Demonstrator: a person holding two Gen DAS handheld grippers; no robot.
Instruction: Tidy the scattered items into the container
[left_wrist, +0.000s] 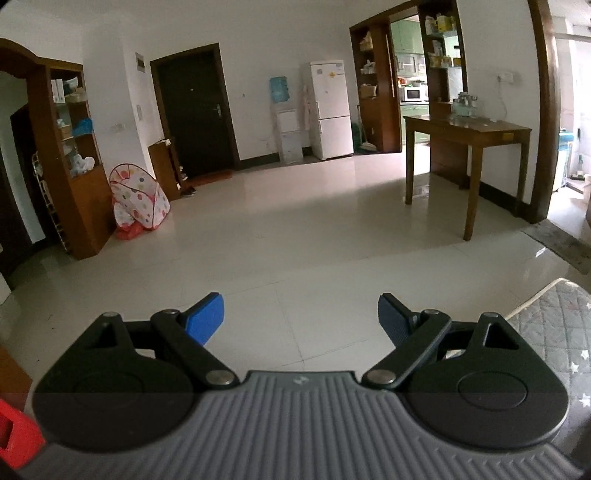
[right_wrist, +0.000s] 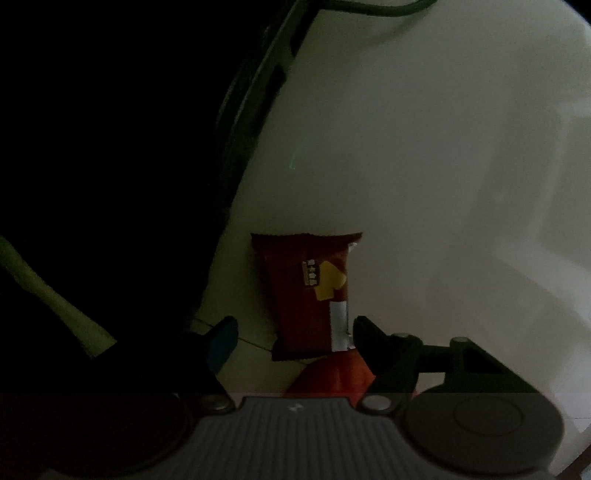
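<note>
Below, right claw (right_wrist: 291, 339) points steeply down at a dark red snack packet (right_wrist: 310, 295) lying flat on the pale floor (right_wrist: 406, 184); jaws straddle its near end, not pressing yet. An orange-red item (right_wrist: 328, 376) lies just under it, unidentifiable. Left claw (left_wrist: 301, 317) wide apart, empty, facing the room. No container in view; judged early, this packet not yet picked up.

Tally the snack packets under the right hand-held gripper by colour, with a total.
Dark red-brown packet, lying between the open fingers of the right hand-held gripper: 1
Orange-red packet, partly hidden by the gripper body: 1
Total: 2
The view is dim; anything in the dark left part cannot be counted.
</note>
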